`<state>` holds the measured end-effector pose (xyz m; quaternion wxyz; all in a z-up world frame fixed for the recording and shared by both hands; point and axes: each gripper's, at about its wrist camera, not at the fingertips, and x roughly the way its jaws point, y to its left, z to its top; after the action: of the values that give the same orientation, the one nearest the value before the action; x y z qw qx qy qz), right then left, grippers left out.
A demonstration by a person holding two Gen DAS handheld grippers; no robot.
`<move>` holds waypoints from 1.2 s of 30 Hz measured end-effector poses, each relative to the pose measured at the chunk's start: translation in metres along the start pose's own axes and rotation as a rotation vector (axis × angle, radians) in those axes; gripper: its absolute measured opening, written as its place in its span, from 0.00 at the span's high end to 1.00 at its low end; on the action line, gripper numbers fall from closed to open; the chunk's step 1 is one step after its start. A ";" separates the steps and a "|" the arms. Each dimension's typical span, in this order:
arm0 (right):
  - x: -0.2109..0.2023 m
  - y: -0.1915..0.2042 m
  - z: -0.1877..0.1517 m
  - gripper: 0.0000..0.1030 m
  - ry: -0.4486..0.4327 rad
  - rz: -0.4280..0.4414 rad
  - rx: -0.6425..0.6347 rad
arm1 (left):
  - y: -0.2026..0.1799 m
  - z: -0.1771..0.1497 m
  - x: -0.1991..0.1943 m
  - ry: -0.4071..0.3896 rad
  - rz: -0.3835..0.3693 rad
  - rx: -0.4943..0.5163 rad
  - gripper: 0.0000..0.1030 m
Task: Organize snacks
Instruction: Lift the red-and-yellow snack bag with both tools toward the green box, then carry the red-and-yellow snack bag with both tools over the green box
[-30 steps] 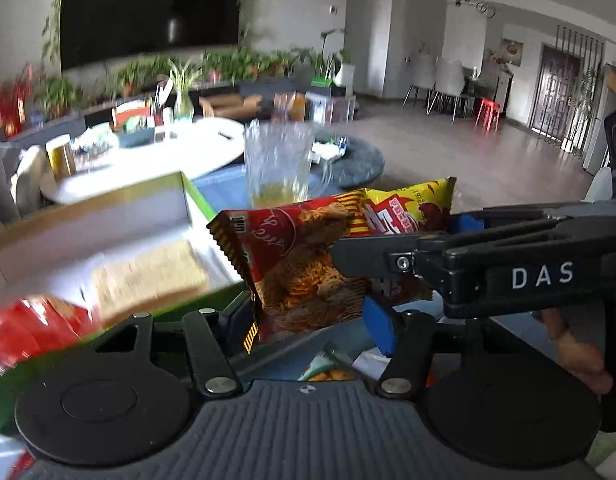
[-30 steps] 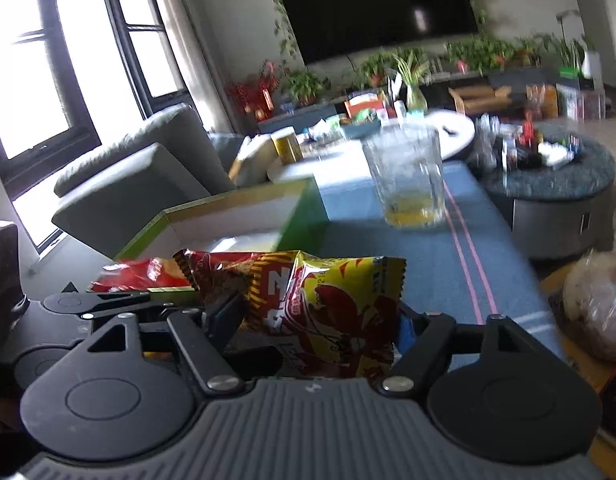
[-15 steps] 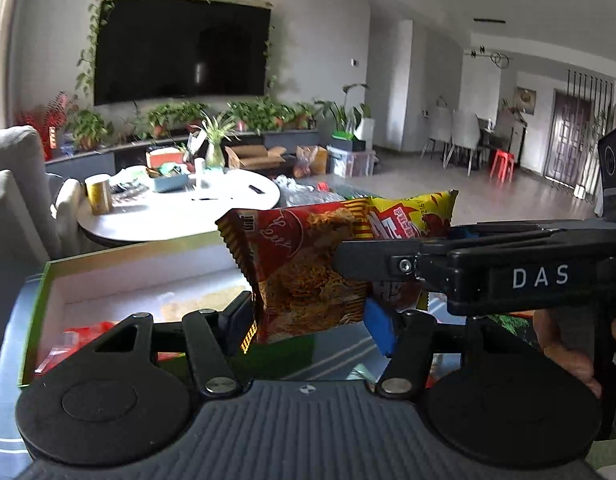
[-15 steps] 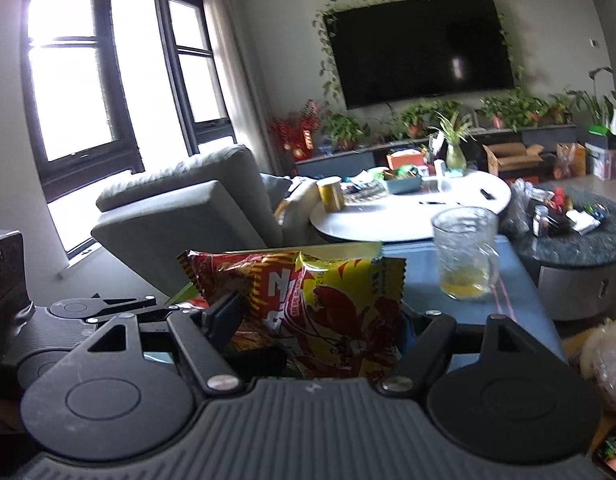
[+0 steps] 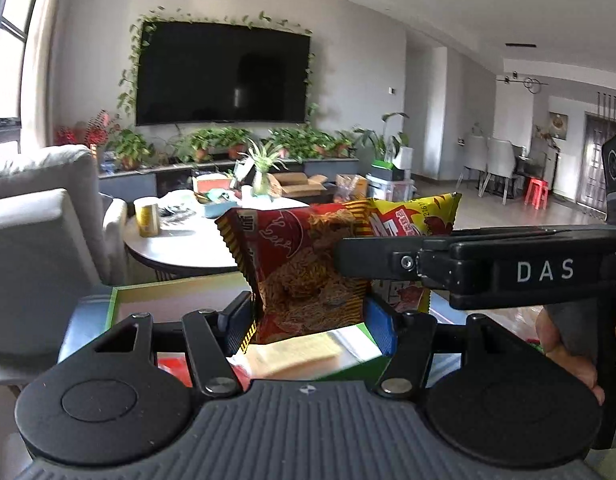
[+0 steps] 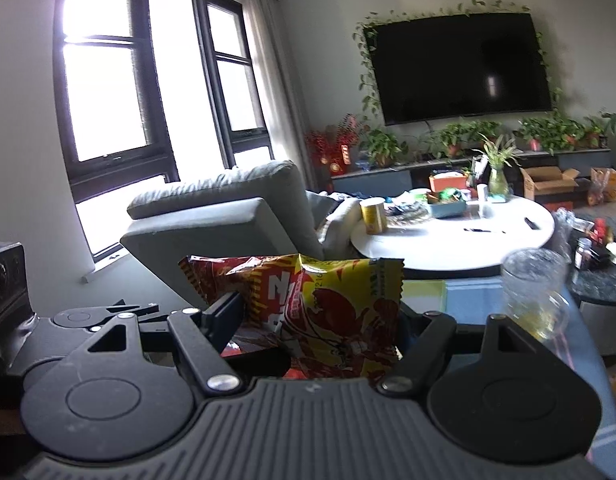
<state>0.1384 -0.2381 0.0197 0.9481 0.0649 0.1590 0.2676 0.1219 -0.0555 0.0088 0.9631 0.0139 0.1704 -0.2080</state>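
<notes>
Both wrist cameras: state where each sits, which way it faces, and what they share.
Left wrist: behind the left gripper, facing the TV wall; a hand and the right gripper show at right.
Right wrist: behind the right gripper, facing window and armchair.
Shared: the snack bag both clamp, the TV, the white round table.

A snack packet [image 5: 308, 280] is hiding much of the green-rimmed box [image 5: 119, 300] at lower centre; the glass mug [image 6: 536, 292] is blurring at right, and a hand [image 5: 568, 344] is disappearing behind the right gripper's [image 6: 320, 320] body.
</notes>
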 end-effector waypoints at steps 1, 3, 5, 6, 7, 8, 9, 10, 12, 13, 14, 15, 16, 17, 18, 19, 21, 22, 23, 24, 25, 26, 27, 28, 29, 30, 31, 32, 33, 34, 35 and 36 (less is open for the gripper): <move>0.004 0.001 0.002 0.30 -0.004 0.008 -0.004 | 0.003 0.001 0.000 -0.005 0.009 -0.001 0.45; 0.010 0.004 0.004 0.30 -0.011 0.023 -0.008 | 0.010 0.002 -0.001 -0.012 0.024 0.000 0.45; 0.015 0.005 0.006 0.30 -0.014 0.034 -0.006 | 0.014 0.002 -0.001 -0.016 0.036 0.001 0.45; 0.018 0.005 0.006 0.30 -0.015 0.038 -0.003 | 0.016 0.003 0.001 -0.017 0.042 0.001 0.45; 0.021 0.005 0.007 0.30 -0.016 0.042 0.001 | 0.018 0.002 0.001 -0.017 0.047 0.001 0.45; 0.024 0.005 0.008 0.30 -0.016 0.047 0.006 | 0.021 0.003 0.002 -0.018 0.051 0.001 0.45; 0.026 0.004 0.008 0.30 -0.015 0.051 0.010 | 0.023 0.003 0.003 -0.018 0.056 0.001 0.45; 0.029 0.004 0.008 0.30 -0.014 0.056 0.013 | 0.025 0.002 0.004 -0.017 0.059 0.001 0.45; 0.035 0.004 0.010 0.30 -0.010 0.066 0.014 | 0.030 0.002 0.007 -0.016 0.066 0.000 0.45; 0.039 0.004 0.011 0.30 -0.008 0.070 0.012 | 0.033 0.003 0.009 -0.014 0.070 -0.001 0.45; 0.042 0.005 0.011 0.30 -0.006 0.074 0.012 | 0.035 0.003 0.010 -0.012 0.073 -0.002 0.45; 0.045 0.005 0.011 0.30 -0.002 0.077 0.014 | 0.037 0.003 0.012 -0.010 0.076 -0.004 0.45; 0.049 0.005 0.012 0.30 0.001 0.079 0.017 | 0.039 0.002 0.013 -0.009 0.080 -0.006 0.45; 0.052 0.005 0.012 0.30 0.003 0.081 0.020 | 0.041 0.002 0.015 -0.007 0.083 -0.008 0.45; 0.056 0.005 0.012 0.30 0.006 0.082 0.022 | 0.043 0.001 0.018 -0.004 0.087 -0.011 0.44; 0.059 0.005 0.012 0.30 0.008 0.083 0.024 | 0.046 0.001 0.020 -0.002 0.090 -0.015 0.44; 0.064 0.006 0.010 0.30 0.013 0.085 0.028 | 0.050 0.000 0.025 0.004 0.095 -0.022 0.44; 0.066 0.006 0.009 0.30 0.016 0.086 0.031 | 0.051 -0.001 0.027 0.006 0.097 -0.025 0.44; 0.069 0.005 0.009 0.30 0.019 0.086 0.033 | 0.052 -0.002 0.028 0.009 0.099 -0.028 0.44; 0.072 0.005 0.009 0.30 0.023 0.087 0.035 | 0.055 -0.002 0.031 0.012 0.101 -0.033 0.44; 0.074 0.005 0.009 0.30 0.027 0.087 0.037 | 0.056 -0.003 0.033 0.015 0.101 -0.036 0.44; 0.077 0.005 0.009 0.30 0.030 0.086 0.039 | 0.058 -0.003 0.035 0.017 0.102 -0.040 0.44; 0.079 0.004 0.008 0.30 0.034 0.086 0.040 | 0.059 -0.004 0.036 0.020 0.103 -0.042 0.44; 0.080 0.004 0.008 0.30 0.036 0.086 0.043 | 0.060 -0.004 0.038 0.023 0.104 -0.043 0.44; 0.082 0.004 0.007 0.30 0.039 0.085 0.046 | 0.061 -0.005 0.040 0.026 0.104 -0.044 0.44; 0.084 0.004 0.007 0.30 0.043 0.085 0.049 | 0.063 -0.005 0.041 0.029 0.103 -0.047 0.44; 0.085 0.003 0.007 0.30 0.047 0.084 0.051 | 0.064 -0.006 0.043 0.031 0.102 -0.049 0.44; 0.087 0.004 0.007 0.30 0.050 0.084 0.052 | 0.065 -0.006 0.044 0.033 0.102 -0.052 0.44; 0.087 0.004 0.007 0.30 0.052 0.083 0.053 | 0.066 -0.006 0.045 0.034 0.102 -0.053 0.44; 0.088 0.004 0.007 0.30 0.053 0.082 0.054 | 0.067 -0.006 0.046 0.034 0.103 -0.054 0.44; 0.089 0.004 0.007 0.30 0.054 0.082 0.054 | 0.066 -0.006 0.045 0.034 0.103 -0.055 0.44; 0.089 0.004 0.007 0.30 0.054 0.082 0.054 | 0.066 -0.006 0.045 0.033 0.104 -0.055 0.44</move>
<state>0.2109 -0.1876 0.0035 0.9296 0.0898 0.1888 0.3035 0.1853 -0.0123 -0.0148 0.9696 -0.0003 0.1912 -0.1528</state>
